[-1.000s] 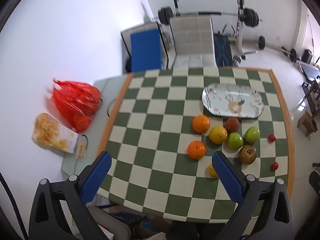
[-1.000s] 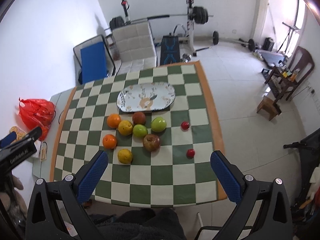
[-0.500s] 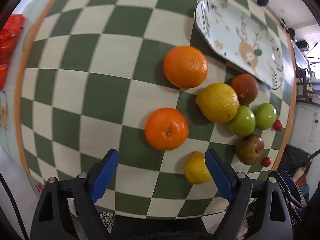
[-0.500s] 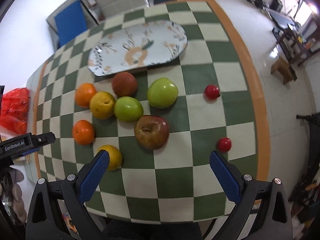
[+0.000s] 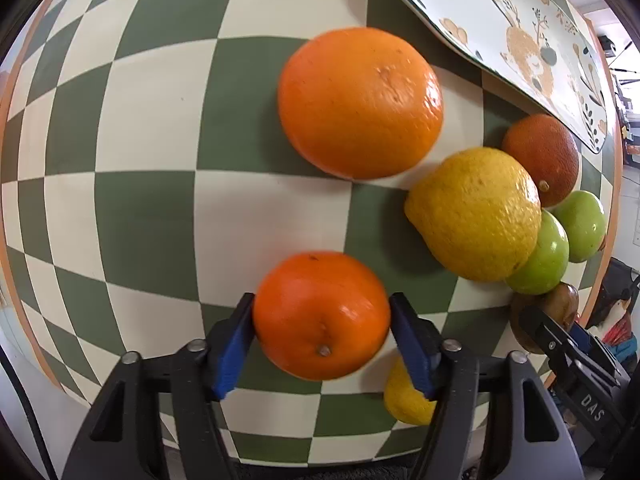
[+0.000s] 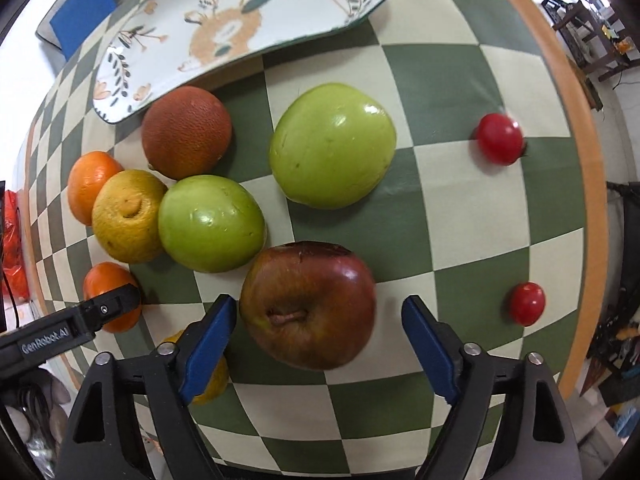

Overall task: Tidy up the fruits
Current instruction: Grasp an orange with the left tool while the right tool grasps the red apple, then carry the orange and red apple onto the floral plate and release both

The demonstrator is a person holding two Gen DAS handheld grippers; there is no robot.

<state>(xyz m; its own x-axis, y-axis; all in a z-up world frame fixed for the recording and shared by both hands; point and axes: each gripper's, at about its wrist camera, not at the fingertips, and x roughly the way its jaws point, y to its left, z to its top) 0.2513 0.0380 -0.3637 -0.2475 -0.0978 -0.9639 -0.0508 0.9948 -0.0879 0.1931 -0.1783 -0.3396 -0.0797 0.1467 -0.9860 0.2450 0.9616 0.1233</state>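
Observation:
My left gripper (image 5: pixel 322 316) has its blue pads (image 5: pixel 236 336) touching both sides of a small orange (image 5: pixel 320 314) on the checkered table (image 5: pixel 148 216). A larger orange (image 5: pixel 360 102), a lemon (image 5: pixel 476 216), a dark reddish fruit (image 5: pixel 542 158) and two green apples (image 5: pixel 544 262) lie beyond it. My right gripper (image 6: pixel 316 324) is open around a red apple (image 6: pixel 308 304); its left pad is near the apple, the right pad stands apart. The patterned plate (image 6: pixel 240 24) lies empty at the back.
Two small red tomatoes (image 6: pixel 500 138) (image 6: pixel 526 304) lie to the right near the table's orange edge (image 6: pixel 588 184). A second lemon (image 5: pixel 406 398) lies under my left gripper's right finger. A red bag (image 6: pixel 12 256) lies off the table's left side.
Both grippers have dropped close to the table. The left has closed onto the small orange. The right has moved in around the red apple and narrowed.

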